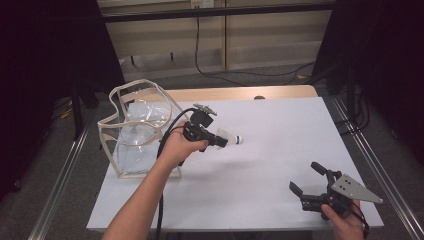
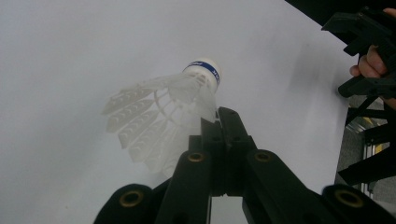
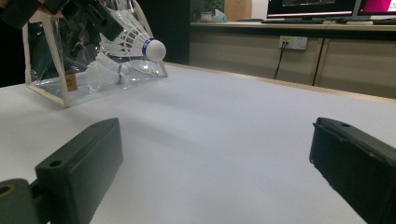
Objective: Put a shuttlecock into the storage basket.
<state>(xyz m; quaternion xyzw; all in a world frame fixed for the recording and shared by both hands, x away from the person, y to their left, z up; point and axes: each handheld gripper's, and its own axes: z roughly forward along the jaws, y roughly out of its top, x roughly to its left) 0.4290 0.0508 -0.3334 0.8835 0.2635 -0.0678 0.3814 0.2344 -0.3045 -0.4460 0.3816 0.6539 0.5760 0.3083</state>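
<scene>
A white shuttlecock point(image 1: 235, 139) with a blue band on its cork hangs above the table, right of a clear bag point(image 1: 135, 130). My left gripper point(image 1: 224, 140) is shut on its feather skirt; the left gripper view shows the shuttlecock point(image 2: 163, 112) pinched at the closed jaw tips point(image 2: 220, 116), cork pointing away. My right gripper point(image 1: 306, 177) is open with nothing between its jaws, low over the table's front right. From the right gripper point(image 3: 217, 140) view, the held shuttlecock point(image 3: 140, 42) hangs in front of the bag point(image 3: 46, 84), where a second shuttlecock point(image 3: 105, 72) lies inside.
The white table point(image 1: 280, 120) has a wooden strip along its far edge. The bag stands open at the table's left edge with cream trim. Cables and dark curtains lie beyond the table. A cabinet with a wall socket point(image 3: 293, 42) stands behind.
</scene>
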